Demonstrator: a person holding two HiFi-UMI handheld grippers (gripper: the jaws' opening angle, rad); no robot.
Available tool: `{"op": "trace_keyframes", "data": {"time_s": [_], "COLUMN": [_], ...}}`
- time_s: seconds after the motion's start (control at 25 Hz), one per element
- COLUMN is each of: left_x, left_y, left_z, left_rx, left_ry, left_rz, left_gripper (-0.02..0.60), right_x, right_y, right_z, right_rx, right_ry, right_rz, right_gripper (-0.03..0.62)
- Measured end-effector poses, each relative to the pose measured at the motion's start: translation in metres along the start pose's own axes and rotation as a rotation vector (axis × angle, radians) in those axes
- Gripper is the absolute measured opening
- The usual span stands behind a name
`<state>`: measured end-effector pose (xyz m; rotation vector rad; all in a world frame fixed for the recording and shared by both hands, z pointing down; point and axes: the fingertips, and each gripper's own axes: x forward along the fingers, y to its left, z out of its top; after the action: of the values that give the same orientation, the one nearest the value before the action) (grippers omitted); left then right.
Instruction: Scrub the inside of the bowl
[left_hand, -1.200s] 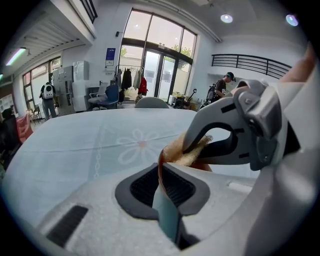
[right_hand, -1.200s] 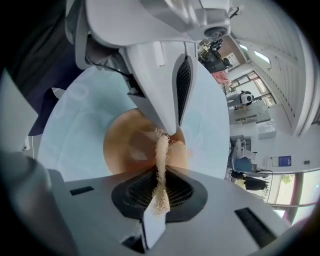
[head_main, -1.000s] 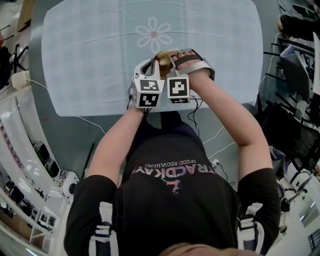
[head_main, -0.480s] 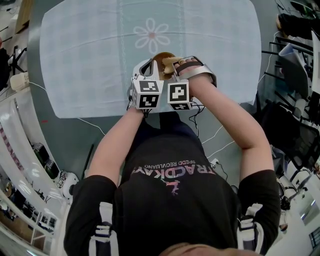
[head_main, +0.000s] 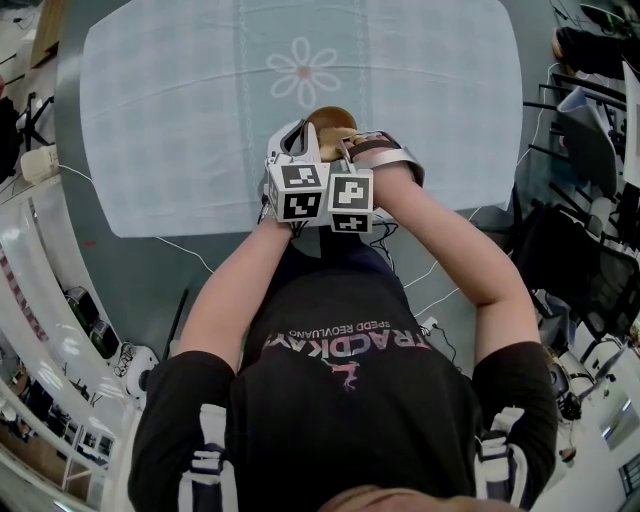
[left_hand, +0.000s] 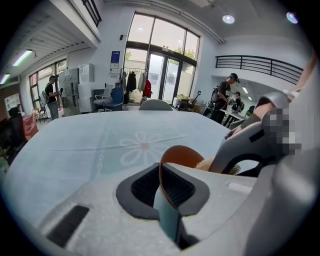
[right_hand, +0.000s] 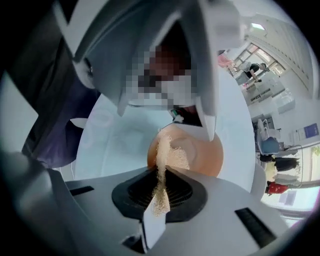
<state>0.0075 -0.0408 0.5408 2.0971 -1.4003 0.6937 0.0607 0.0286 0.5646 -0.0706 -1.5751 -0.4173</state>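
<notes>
Left tongs (left_hand: 167, 186) tight on bowl (left_hand: 183, 155) rim

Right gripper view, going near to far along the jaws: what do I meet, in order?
right gripper → tan scrubber clamped in it → brown bowl → left gripper on the bowl's far rim

One bowl (right_hand: 207, 155), one scrubber (right_hand: 172, 156), possibly loofah, two tongs (left_hand: 162, 175) (right_hand: 161, 181)

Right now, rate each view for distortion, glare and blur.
Head view: the wide-angle lens bows the table edges; light even, picture sharp. Left gripper view: windows bright at the back, bowl rim crisp. Right gripper view: dark corners, a mosaic patch mid-frame, scrubber sharp.
</notes>
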Motion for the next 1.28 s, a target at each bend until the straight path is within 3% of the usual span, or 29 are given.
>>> {"op": "trace_keyframes", "data": {"time_s": [0.2,0.32,0.56,0.76,1.08,1.28], "left_x": [0.003,0.003,0.003,-0.001,0.000,-0.001], "left_y": [0.002,0.017,0.003,-0.001,-0.001,-0.005], "left_z": [-0.003,-0.005,0.005,0.003,-0.001,0.001], "left_rx": [-0.063,-0.063,0.091,0.117,0.139,0.195], "left_ry": [0.015,0.003,-0.004,-0.008,0.001,-0.004], "left_rz": [-0.006,0.031,-0.051,-0.061,-0.101,-0.099], "left_gripper": [0.028,0.029,0.028,0.029,0.037,0.037], "right_x": [-0.004,-0.006,-0.002,0.003,0.005,-0.001], "right_y": [-0.005,-0.005,0.003,-0.004,-0.048,-0.063], "right_z": [0.014,0.016,0.001,-0.015,-0.015,-0.002], "right_rx": [0.108,0.002,-0.124,-0.233,-0.174,-0.151], "right_ry": [-0.089,-0.076,-0.024,0.041,0.010,-0.040], "right_rz": [-0.017,-0.066,-0.024,-0.064,-0.190,-0.277], "right_gripper": [0.032,0.032,0.032,0.032,0.032,0.032]}}
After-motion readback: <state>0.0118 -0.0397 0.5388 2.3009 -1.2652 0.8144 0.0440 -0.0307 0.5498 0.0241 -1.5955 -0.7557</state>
